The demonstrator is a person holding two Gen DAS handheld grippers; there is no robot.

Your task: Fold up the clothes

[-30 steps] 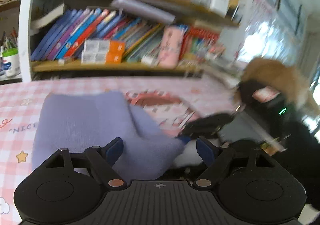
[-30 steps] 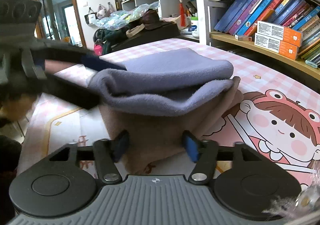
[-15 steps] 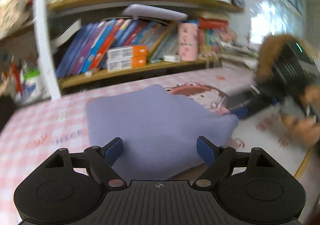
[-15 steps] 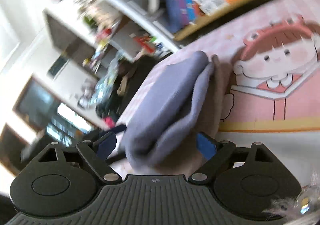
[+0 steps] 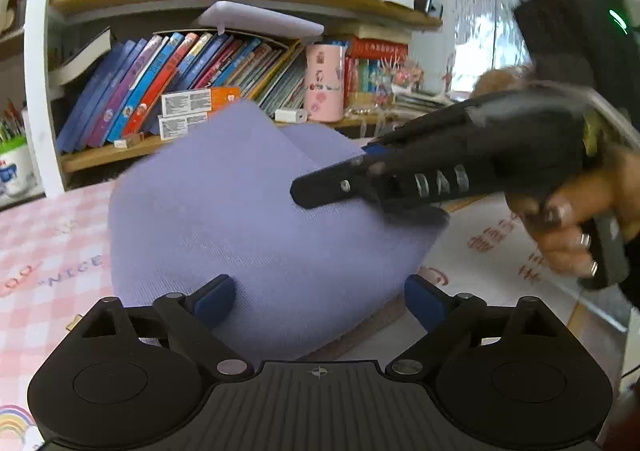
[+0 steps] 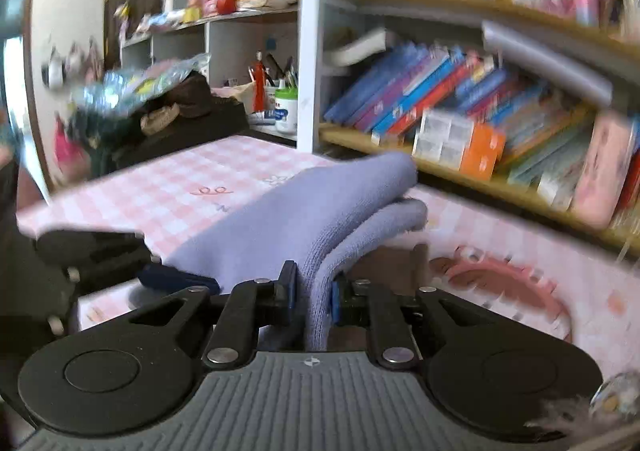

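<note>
Right tongs (image 6: 311,298) pinched on folded edge of purple cloth (image 6: 304,211), lifting it off the tabletop (image 6: 168,195). Left tongs (image 5: 318,297) spread wide, holding nothing, cloth (image 5: 248,219) bulging just ahead between the pads. Brown cloth (image 5: 380,317) peeks under purple one. Bookshelf (image 5: 224,67) behind, pink checked cover on tabletop.

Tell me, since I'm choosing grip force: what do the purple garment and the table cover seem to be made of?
The purple garment looks like soft, matte knit or fleece: fine ribbed weave, thick rounded folds, pinched in the right hand-held gripper. The table cover seems smooth printed vinyl or oilcloth, with pink check and cartoon prints; the material is uncertain.
</note>
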